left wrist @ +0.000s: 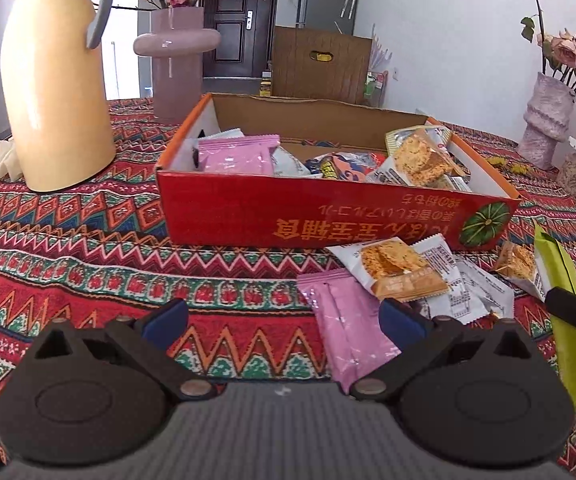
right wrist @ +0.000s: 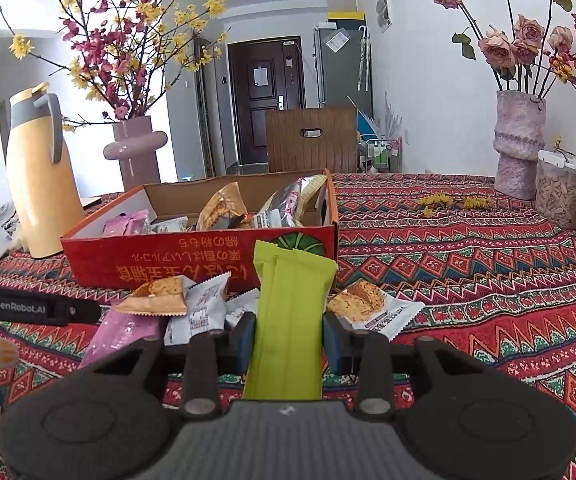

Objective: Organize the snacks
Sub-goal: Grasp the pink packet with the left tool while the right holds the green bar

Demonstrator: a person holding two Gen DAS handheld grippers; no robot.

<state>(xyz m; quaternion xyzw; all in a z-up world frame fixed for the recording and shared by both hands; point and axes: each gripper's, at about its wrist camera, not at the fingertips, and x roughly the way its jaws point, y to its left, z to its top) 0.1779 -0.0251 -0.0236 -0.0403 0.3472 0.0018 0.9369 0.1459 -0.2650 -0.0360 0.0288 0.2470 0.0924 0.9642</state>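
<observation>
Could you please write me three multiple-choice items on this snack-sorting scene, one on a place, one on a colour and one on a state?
1. Where does the loose pink foil snack packet lie?
A. on the patterned tablecloth in front of the red cardboard box
B. inside the box
C. on top of the yellow jug

2. What colour is the long packet between the right gripper fingers?
A. pink
B. lime green
C. orange

3. How does the left gripper stand?
A. shut on a biscuit packet
B. shut on the box rim
C. open and holding nothing

Answers: 1 A, the packet lies flat on the cloth on the near side of the box; 2 B, the right wrist view shows a lime-green wrapper pinched between the blue pads; 3 C, its blue pads stand wide apart with only cloth between them.
</observation>
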